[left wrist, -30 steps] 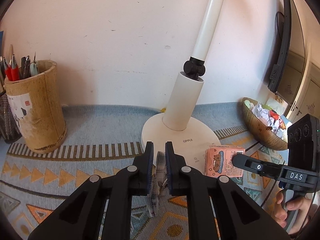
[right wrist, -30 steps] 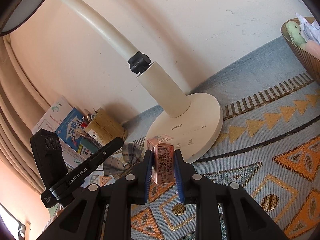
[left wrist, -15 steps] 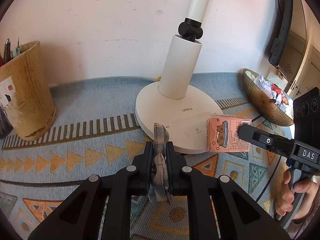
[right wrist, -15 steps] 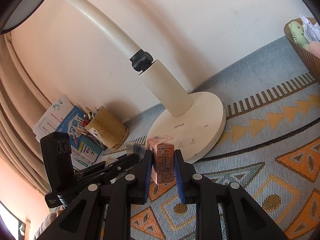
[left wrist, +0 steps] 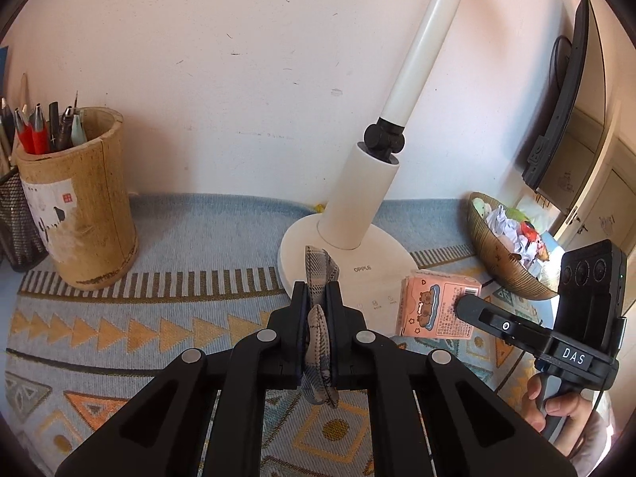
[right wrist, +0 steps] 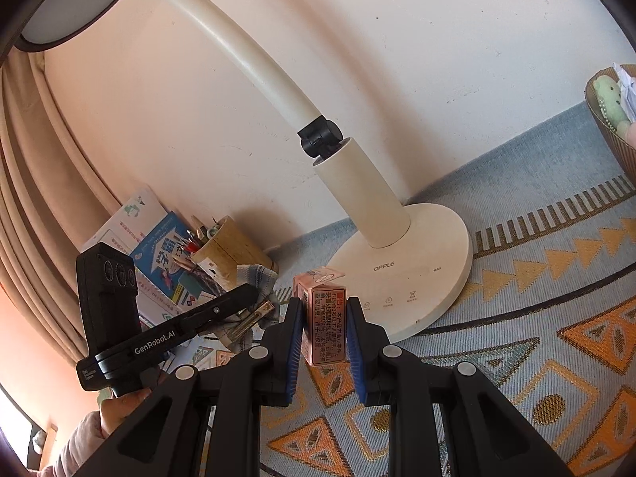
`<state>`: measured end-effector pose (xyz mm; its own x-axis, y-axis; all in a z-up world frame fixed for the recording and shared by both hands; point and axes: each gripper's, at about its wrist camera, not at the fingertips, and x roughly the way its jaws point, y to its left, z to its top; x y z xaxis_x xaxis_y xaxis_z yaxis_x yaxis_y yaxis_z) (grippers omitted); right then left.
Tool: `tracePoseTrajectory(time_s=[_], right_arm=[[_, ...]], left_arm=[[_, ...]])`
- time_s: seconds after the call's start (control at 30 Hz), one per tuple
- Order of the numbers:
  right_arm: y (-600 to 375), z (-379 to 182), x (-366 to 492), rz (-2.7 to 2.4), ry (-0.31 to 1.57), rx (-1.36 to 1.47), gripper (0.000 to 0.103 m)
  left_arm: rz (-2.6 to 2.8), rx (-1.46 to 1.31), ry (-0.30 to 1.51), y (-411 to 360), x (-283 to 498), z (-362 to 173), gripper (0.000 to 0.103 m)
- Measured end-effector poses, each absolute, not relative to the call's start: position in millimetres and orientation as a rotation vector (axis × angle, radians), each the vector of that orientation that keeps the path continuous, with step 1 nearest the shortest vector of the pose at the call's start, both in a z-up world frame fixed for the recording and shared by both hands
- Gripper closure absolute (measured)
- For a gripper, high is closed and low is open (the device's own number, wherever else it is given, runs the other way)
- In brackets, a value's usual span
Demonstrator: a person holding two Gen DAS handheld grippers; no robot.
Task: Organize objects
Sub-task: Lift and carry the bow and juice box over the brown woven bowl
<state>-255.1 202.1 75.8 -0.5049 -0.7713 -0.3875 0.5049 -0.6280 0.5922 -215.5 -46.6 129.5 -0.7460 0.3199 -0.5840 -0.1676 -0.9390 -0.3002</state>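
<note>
Now, with the left gripper [left wrist: 316,298] pinching the plaid cloth [left wrist: 318,334] and the right gripper [right wrist: 324,318] clamping the pink carton [right wrist: 322,324], carry both level toward the bowl [left wrist: 505,262] at the tabletop's right edge.

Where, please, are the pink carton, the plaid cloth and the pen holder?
pink carton [right wrist: 324,324]: right wrist view, printed side panel.
plaid cloth [left wrist: 318,270]: left wrist view, upper fold.
pen holder [left wrist: 79,206]: left wrist view, front wall.

A cream desk lamp [left wrist: 359,214] stands on its round base against the wall, on a patterned woven mat [left wrist: 119,318] that covers the counter. Left of it a bamboo pen holder [left wrist: 79,202] is full of pens, with a black mesh cup [left wrist: 16,226] touching it. To the right sits a brown bowl [left wrist: 505,262] of crumpled paper and small toys. Booklets [right wrist: 159,246] lean near the curtain [right wrist: 35,198].
</note>
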Motion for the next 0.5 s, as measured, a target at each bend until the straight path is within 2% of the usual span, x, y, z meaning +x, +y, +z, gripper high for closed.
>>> tracePoseTrajectory(time_s=[0.23,0.5], right_arm=[[239.1,94.4,-255.5,-2.134,-0.667,0.8,0.082],[334.7,161.5,-255.1,-2.241,-0.74,0.613,0.082]], left_arm=[[2.672,-0.973,-0.312,-10.5,-215.0,134.6,0.097],[2.598,-0.795,-0.232,92.4,-235.5,199.7,0.097]])
